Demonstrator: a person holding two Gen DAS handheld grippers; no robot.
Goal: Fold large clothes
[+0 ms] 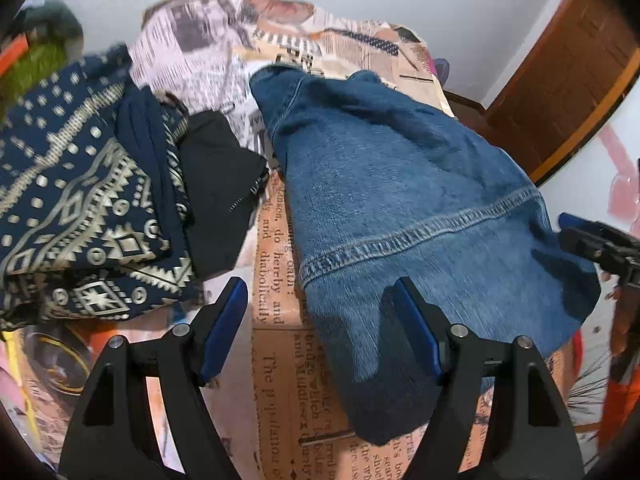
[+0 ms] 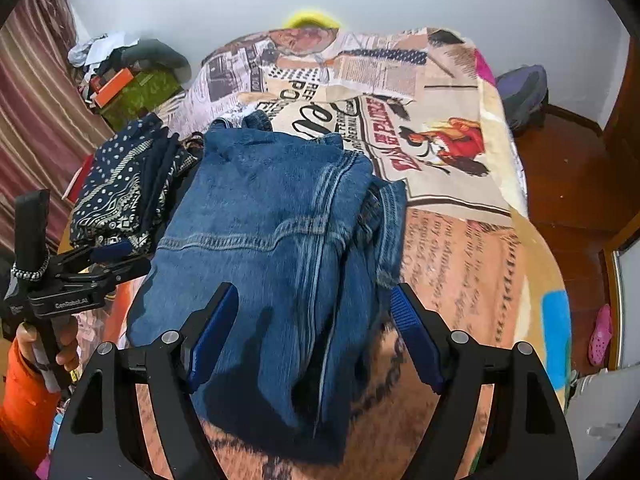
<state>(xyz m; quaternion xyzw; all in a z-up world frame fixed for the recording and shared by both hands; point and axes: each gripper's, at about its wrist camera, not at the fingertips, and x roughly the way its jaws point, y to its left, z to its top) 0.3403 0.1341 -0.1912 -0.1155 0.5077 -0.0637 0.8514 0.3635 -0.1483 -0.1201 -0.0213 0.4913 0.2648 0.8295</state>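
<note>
Blue denim jeans [image 1: 400, 168] [image 2: 272, 200] lie folded in a thick bundle on the newspaper-print blanket [image 1: 276, 360] [image 2: 460, 260] of a bed. My left gripper [image 1: 320, 284] hangs open over the bundle's near left edge, one finger above the blanket and the other above denim. It also shows in the right wrist view as the left gripper [image 2: 108, 256], held by a hand in an orange sleeve [image 2: 24, 380]. My right gripper [image 2: 314, 288] stands open over the jeans' near end, pads off the cloth. At the picture's right edge the right gripper [image 1: 576, 228] pokes in beside the denim.
A navy patterned cloth [image 1: 72, 200] [image 2: 116, 184] and a black garment [image 1: 216, 192] are piled left of the jeans. Clutter [image 2: 132, 80] and a striped curtain [image 2: 32, 120] stand far left. A backpack [image 2: 524, 92], wooden floor and a pink slipper [image 2: 600, 332] are to the right.
</note>
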